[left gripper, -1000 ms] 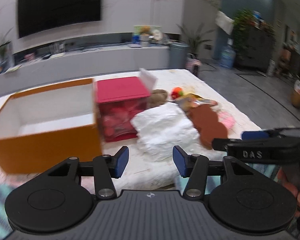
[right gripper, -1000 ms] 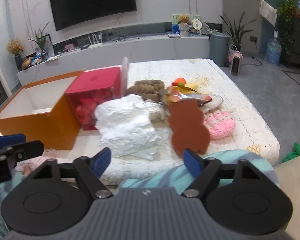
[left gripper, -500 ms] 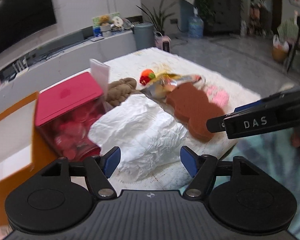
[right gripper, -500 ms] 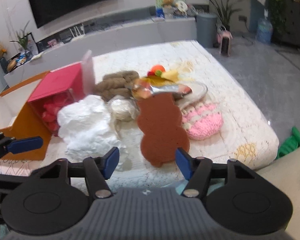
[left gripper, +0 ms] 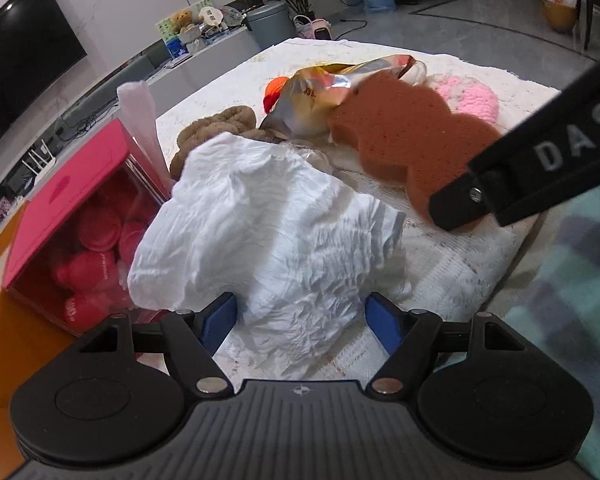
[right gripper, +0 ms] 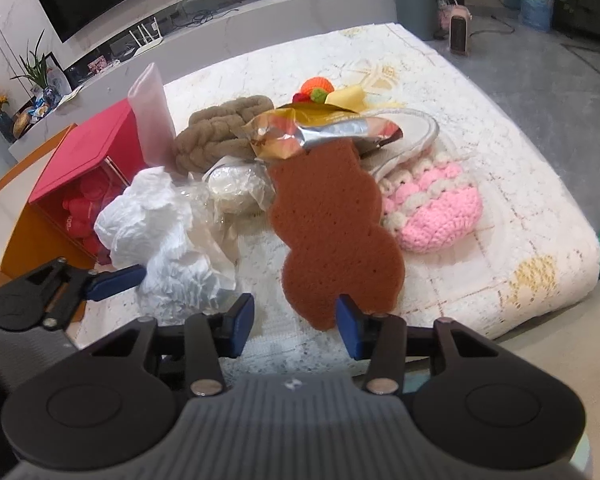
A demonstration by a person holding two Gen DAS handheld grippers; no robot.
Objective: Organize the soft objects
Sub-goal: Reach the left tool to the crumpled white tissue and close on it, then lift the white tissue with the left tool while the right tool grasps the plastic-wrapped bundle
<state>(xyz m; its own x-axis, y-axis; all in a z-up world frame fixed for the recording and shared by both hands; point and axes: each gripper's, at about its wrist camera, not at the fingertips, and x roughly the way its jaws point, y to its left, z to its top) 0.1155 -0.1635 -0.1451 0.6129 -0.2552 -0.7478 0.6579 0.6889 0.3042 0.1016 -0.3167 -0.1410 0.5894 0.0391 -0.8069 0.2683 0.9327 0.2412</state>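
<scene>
A crumpled white soft bundle [left gripper: 276, 236] lies on the white table, right in front of my open left gripper [left gripper: 302, 322], its near edge between the blue pads. A brown bear-shaped sponge [right gripper: 332, 232] lies ahead of my open right gripper [right gripper: 296, 322], its near end between the pads. Behind them are a tan braided plush [right gripper: 220, 136], a pink crocheted piece [right gripper: 436, 208], a foil snack bag [right gripper: 320, 132] and a small orange and yellow toy [right gripper: 324, 90]. The left gripper also shows in the right wrist view [right gripper: 112, 280].
A red box with red items inside [left gripper: 84, 216] lies on its side at left, next to an open orange box [right gripper: 28, 232]. A plastic-wrapped roll [right gripper: 236, 188] sits beside the sponge. The table's near edge is just under both grippers.
Both grippers have moved forward and down toward the table: the left one closing in on the white bundle, the right one on the brown sponge. Both stay open.
</scene>
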